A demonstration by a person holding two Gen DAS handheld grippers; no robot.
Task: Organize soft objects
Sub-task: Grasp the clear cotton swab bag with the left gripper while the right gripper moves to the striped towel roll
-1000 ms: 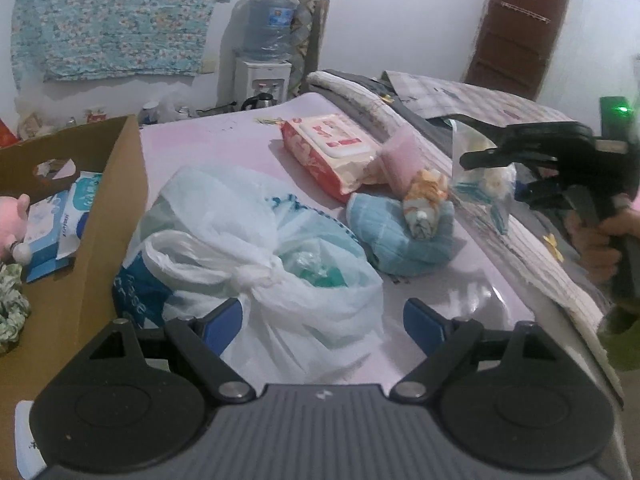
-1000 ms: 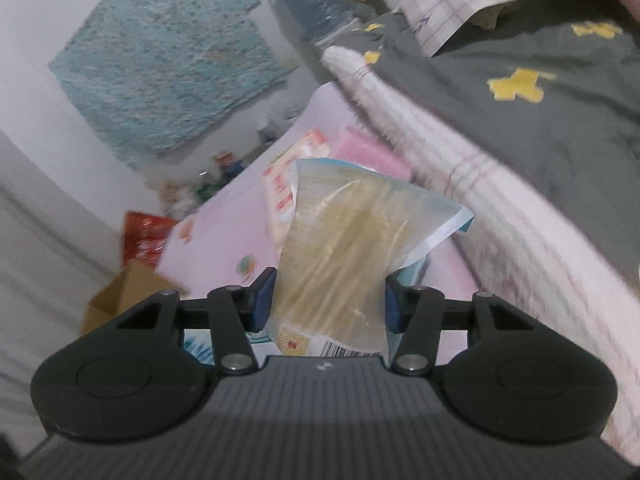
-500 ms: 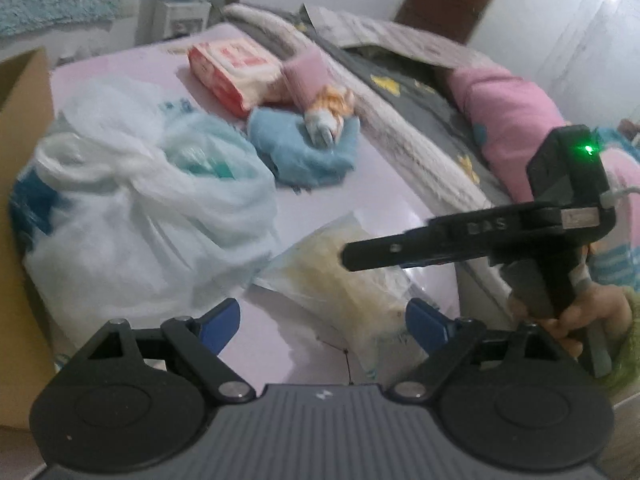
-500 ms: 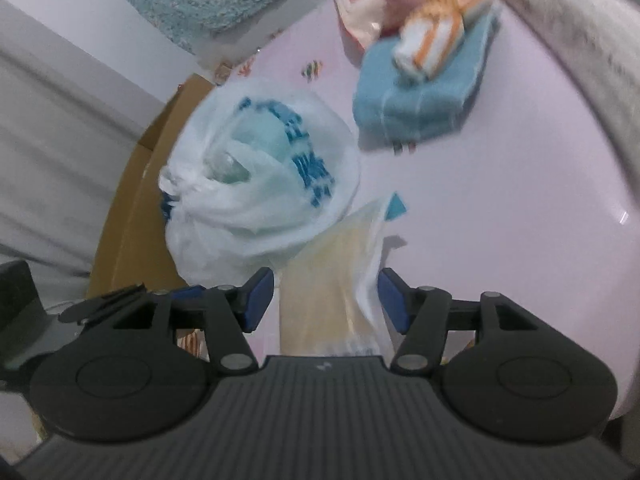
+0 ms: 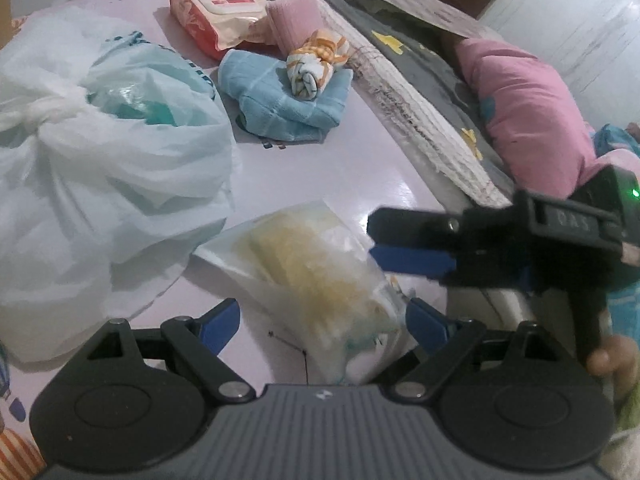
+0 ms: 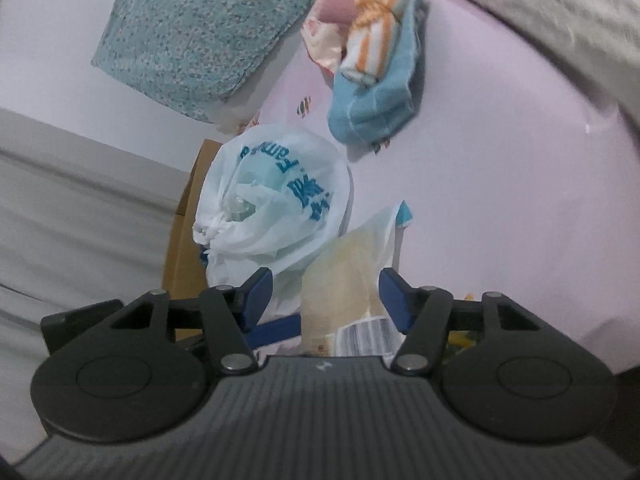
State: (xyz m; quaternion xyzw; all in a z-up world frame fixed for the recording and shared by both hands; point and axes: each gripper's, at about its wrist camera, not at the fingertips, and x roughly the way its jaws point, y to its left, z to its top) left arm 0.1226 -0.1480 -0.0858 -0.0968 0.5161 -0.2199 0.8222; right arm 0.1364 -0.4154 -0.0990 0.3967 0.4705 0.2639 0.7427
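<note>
A clear packet (image 5: 316, 268) of yellowish soft stuff lies on the pink table beside a knotted white plastic bag (image 5: 100, 160). My left gripper (image 5: 320, 320) hangs open just above the packet's near end, one finger to each side. My right gripper (image 5: 412, 240) comes in from the right at the packet's other end. In the right wrist view the packet (image 6: 348, 276) sits between the right gripper's (image 6: 324, 296) fingers; a gap shows at the left pad, and the jaws are closing. Farther off lie a blue folded towel (image 5: 288, 100) with an orange-striped cloth roll (image 5: 316, 64) on it.
A pink roll (image 5: 296, 20) and a wipes pack (image 5: 212, 4) lie at the table's far end. A striped blanket edge (image 5: 420, 112) and pink pillow (image 5: 532, 112) border the right side. A cardboard box (image 6: 188, 240) stands behind the white bag (image 6: 276, 208).
The right gripper carried the packet down from the air onto the table beside the white bag and loosened off it. The left gripper tipped down and closed in over the packet.
</note>
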